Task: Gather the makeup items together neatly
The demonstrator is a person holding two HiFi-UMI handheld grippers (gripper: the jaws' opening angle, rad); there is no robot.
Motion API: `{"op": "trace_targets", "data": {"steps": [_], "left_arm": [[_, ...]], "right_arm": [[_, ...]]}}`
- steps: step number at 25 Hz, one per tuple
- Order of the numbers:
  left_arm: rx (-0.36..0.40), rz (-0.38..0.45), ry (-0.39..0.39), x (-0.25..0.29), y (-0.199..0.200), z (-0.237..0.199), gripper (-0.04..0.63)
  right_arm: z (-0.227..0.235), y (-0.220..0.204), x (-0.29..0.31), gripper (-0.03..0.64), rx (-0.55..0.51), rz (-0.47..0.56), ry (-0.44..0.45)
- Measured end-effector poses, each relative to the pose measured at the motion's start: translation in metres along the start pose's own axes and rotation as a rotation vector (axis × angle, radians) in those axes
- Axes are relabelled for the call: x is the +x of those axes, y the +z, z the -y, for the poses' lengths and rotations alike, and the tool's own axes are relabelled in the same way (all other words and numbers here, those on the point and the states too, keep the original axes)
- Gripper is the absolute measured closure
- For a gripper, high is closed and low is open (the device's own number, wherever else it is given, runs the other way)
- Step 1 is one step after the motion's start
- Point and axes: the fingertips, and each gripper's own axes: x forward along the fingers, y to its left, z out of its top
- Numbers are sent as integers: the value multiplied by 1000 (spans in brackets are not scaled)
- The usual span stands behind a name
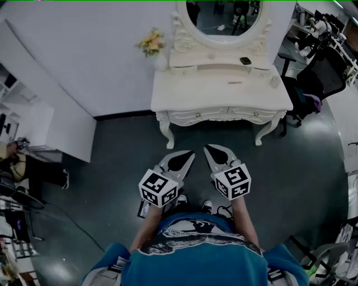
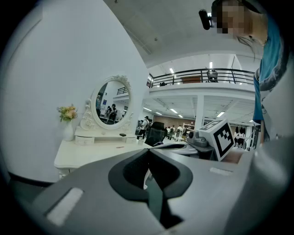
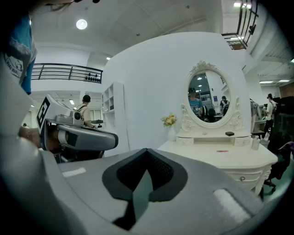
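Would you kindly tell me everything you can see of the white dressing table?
The white carved dressing table stands on the dark floor against a white wall. It looks like painted wood: curved legs, front drawers, a raised shelf bearing an oval mirror. A vase of flowers and a small dark item rest on it.

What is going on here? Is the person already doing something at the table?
A person stands a short way before a white dressing table, holding the left gripper and the right gripper out in front. Both have their jaws shut on nothing. A thin pink item, a small dark item and a small bottle lie apart on the table, not yet gathered.
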Motion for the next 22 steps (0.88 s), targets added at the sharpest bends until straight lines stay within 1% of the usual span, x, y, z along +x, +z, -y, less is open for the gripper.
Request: {"op": "trace_targets", "data": {"steps": [4,10,16,22], "left_arm": [[0,-3,-2,5,1,4,583],[3,-4,9,10,2,4,583],[2,-13,-8,25,-1,14,583],[6,-15,-20,47,-5,33,583]], "right_arm": [[6,3,-2,615,4,8,0],[12,10,-7,614,44,70,21],[26,4,-17,614,34,56,12],[45,-4,-36,614,34,45,9]]}}
